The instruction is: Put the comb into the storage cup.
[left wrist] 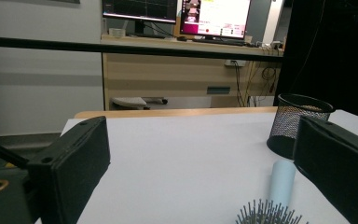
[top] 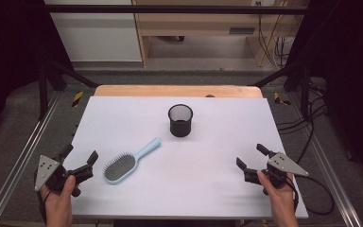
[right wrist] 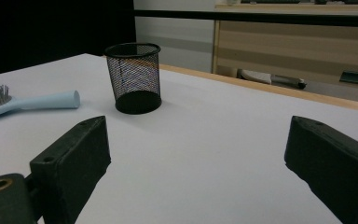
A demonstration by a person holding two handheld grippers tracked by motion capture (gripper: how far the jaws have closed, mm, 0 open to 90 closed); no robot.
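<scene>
The left gripper stands open and empty, the hairbrush just ahead of its right jaw. The right gripper gapes too, with the mesh cup well beyond. Probably best to straddle the handle squarely before closing.

hairbrush on table, mesh cup behind it, right

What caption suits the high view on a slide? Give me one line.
Both open grippers, left gripper and right gripper, flank a blue hairbrush and black mesh cup.
</scene>
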